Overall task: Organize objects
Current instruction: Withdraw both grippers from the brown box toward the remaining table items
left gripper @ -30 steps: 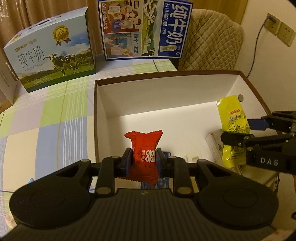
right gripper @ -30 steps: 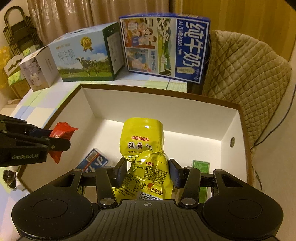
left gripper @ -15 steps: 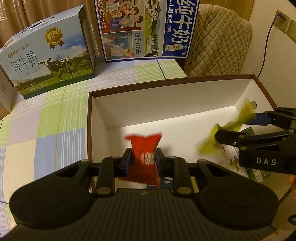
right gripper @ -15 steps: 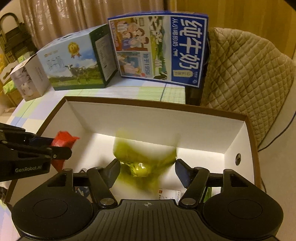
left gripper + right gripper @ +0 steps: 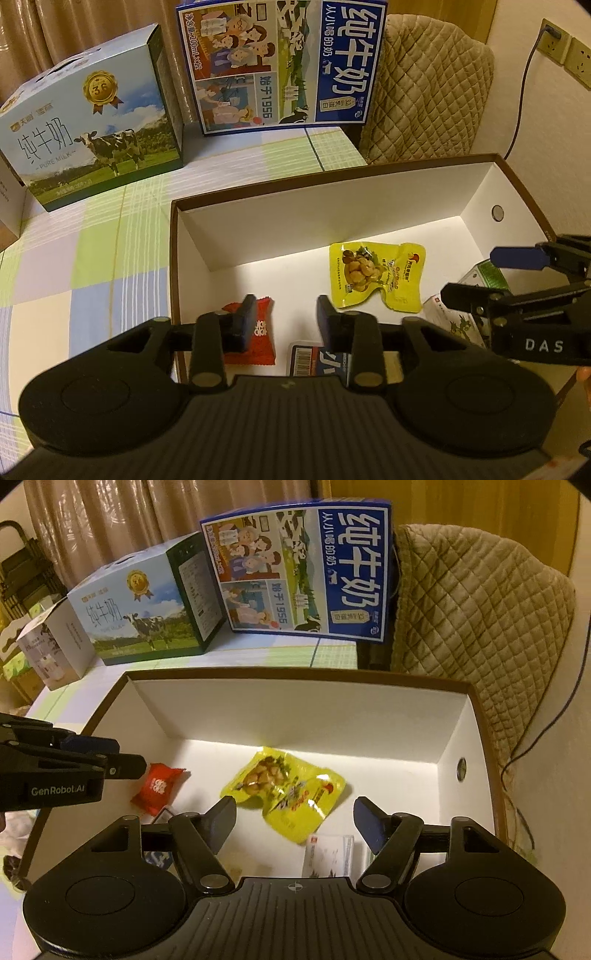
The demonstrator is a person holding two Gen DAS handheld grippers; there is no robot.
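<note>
A crinkled glossy yellow foil snack pouch [image 5: 286, 794] lies flat mid-floor in the white-lined brown cardboard box [image 5: 295, 716], a small red candy wrapper [image 5: 260, 332] at its eight o'clock. Both left tongs [image 5: 284, 319] and right tongs [image 5: 294, 825], tilted downward, have just been opening, jaws spread and pinching nothing.

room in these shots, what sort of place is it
Probably a home living or dining room. A checked tablecloth covers the table, a quilted chair stands behind it, curtains hang at the back, and milk cartons sit beside the open box of snacks.
</note>
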